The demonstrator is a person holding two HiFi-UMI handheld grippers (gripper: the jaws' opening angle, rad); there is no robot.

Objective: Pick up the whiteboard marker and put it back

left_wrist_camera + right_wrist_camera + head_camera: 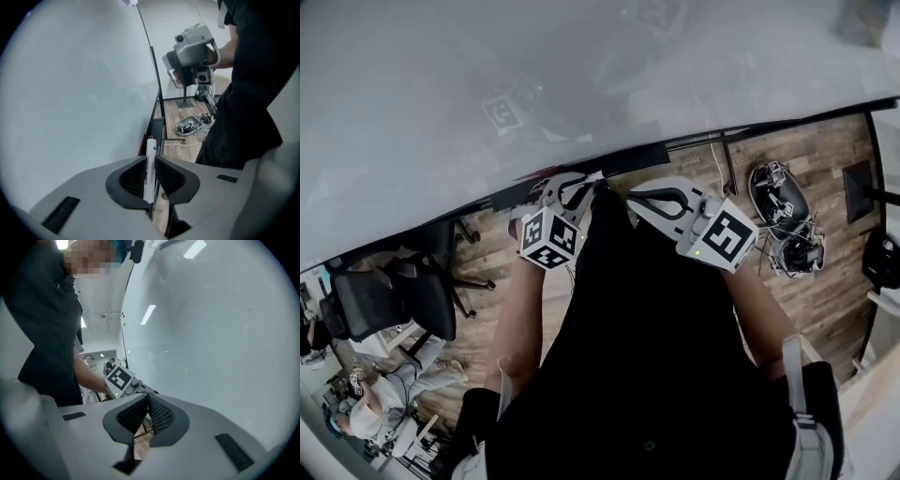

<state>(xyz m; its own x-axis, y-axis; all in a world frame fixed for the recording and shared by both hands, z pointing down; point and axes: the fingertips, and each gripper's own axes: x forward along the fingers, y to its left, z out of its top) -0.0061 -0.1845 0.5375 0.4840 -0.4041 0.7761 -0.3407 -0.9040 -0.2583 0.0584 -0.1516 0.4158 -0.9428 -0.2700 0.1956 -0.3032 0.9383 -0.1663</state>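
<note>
A white whiteboard marker [151,146] with black print stands lengthwise between the pads of my left gripper [150,159], which is shut on it. Its cap end sticks out past the fingertips, over the dark tray [157,127] along the whiteboard's [534,84] lower edge. In the head view the left gripper [570,190] sits close to the board's bottom rail; the marker is hidden there. My right gripper [148,401] is shut with nothing between its pads. It hovers beside the left one, near the board [656,199].
A small red thing [142,143] lies on the tray just beyond the marker. On the wooden floor are a black office chair [384,300] at the left and a heap of gear and cables [787,220] at the right. A person [384,398] sits at lower left.
</note>
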